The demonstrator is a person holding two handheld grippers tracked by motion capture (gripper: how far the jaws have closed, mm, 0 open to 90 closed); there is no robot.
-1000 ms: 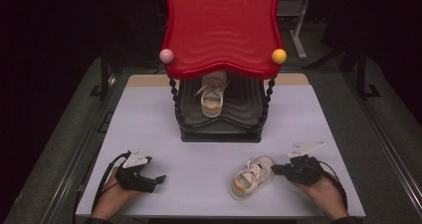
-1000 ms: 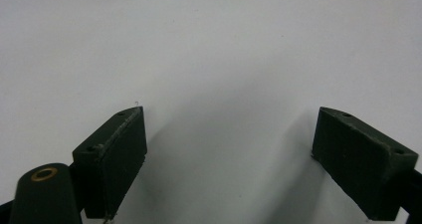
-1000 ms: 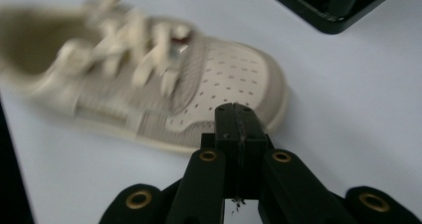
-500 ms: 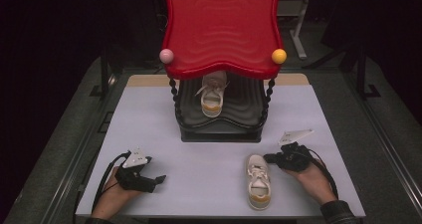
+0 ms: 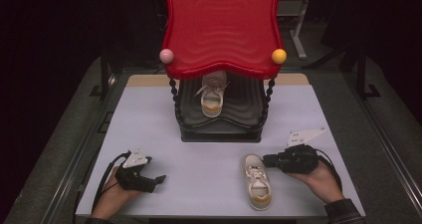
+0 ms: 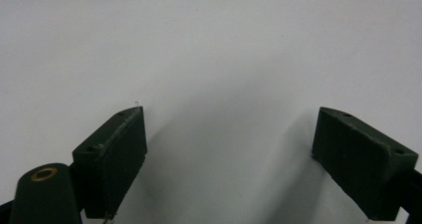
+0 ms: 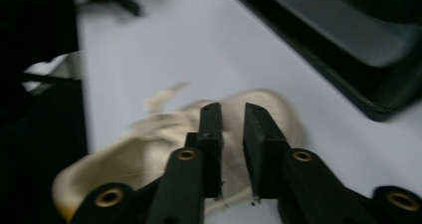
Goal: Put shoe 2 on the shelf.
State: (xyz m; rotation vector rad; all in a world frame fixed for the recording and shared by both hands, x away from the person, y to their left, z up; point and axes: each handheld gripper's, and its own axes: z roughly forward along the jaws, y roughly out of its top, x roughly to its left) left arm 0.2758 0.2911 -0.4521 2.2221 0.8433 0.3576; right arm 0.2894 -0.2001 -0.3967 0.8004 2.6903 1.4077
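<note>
Tabletop: shoe (image 5: 257, 182) beside (left of) tool (image 5: 267, 160)

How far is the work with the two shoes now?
Done: one shoe stands on the rack's lower shelf. In hand: the right gripper, jaws just opening a little, is beside the second shoe on the table, not gripping it. Left: shelving that shoe. The left gripper rests open.

Pale lavender-grey table (image 5: 149, 129), wooden strip along far edge. Black-based rack with red wavy top (image 5: 221, 129) stands on it at far centre. White sneaker (image 5: 257, 180) lies flat on tabletop near front edge, forward and slightly right of rack, sole down, well apart from rack.
</note>
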